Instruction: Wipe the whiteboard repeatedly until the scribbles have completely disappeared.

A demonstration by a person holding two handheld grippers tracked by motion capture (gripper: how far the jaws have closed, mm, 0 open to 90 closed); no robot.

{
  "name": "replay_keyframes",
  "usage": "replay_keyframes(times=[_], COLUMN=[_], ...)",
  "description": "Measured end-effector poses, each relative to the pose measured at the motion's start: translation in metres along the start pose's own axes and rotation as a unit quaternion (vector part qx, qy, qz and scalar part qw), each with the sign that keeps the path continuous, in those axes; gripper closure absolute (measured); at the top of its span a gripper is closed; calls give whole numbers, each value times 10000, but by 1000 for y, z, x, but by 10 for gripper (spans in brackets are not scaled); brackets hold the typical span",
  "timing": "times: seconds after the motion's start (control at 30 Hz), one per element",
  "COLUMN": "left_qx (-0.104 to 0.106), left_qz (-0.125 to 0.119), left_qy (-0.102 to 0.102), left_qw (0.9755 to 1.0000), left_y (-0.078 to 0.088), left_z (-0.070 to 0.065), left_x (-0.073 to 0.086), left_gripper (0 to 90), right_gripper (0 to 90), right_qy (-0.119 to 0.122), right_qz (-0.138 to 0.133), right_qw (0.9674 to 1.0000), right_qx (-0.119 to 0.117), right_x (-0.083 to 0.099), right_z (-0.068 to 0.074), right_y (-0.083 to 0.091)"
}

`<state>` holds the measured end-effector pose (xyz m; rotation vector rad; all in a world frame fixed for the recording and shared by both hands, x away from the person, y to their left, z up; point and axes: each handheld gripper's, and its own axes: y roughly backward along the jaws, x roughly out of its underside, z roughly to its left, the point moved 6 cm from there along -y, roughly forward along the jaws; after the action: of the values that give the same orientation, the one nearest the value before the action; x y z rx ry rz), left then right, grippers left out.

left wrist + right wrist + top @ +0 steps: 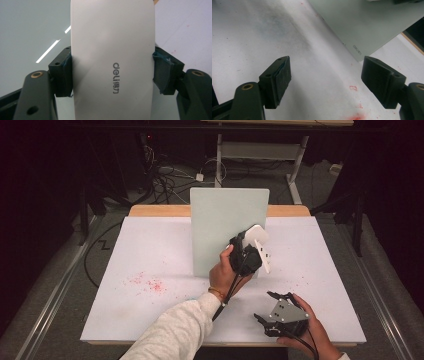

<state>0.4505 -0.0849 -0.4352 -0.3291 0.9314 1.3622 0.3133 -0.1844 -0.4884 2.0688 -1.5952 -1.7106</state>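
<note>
We note the left gripper (253,241) clamping a white eraser (112,60) against the pale board (220,220); the right gripper (272,307) rests open on the table (150,255).

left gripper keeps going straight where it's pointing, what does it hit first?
Most likely the pale green board. The left gripper is shut on the white Deli eraser, which leads and would touch first. The board's face sits just beyond it in the left gripper view, though the gap is hard to judge.
</note>
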Motion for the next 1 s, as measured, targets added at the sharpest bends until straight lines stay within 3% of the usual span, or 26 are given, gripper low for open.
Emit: replay_keyframes(times=[0.13,0.3,0.43,0.53,0.67,0.7,0.9,0.93,1.0], left_qx=[-62,-35,14,8,-6,-24,-96,-79,4], left_qz=[128,175,158,95,74,71,76,97,143], left_qy=[9,-4,68,211,332,445,311,262,-26], left_qw=[9999,9998,9999,9997,9994,9990,9994,9996,9999], left_y=[4,5,5,3,1,1,0,0,-2], left_z=[-8,-11,-5,15,30,36,26,22,2], left_x=[28,34,25,1,-15,-22,-21,-20,-15], left_gripper=[290,290,290,290,290,290,290,290,290], right_gripper=[244,244,243,242,241,241,241,241,241], right_qy=[21,55,45,23,50,57,44,27,89], right_qz=[-6,34,19,38,18,22,31,59,68], right_qw=[10000,10000,10000,10000,10000,10000,10000,9999,9999], right_qx=[-2,-20,-23,-15,-41,-48,-75,-80,-117], right_x=[0,0,0,0,0,0,0,0,0], right_z=[0,2,1,1,2,2,3,3,5], right_y=[-1,-2,-2,-2,-2,-2,-3,-3,-4])
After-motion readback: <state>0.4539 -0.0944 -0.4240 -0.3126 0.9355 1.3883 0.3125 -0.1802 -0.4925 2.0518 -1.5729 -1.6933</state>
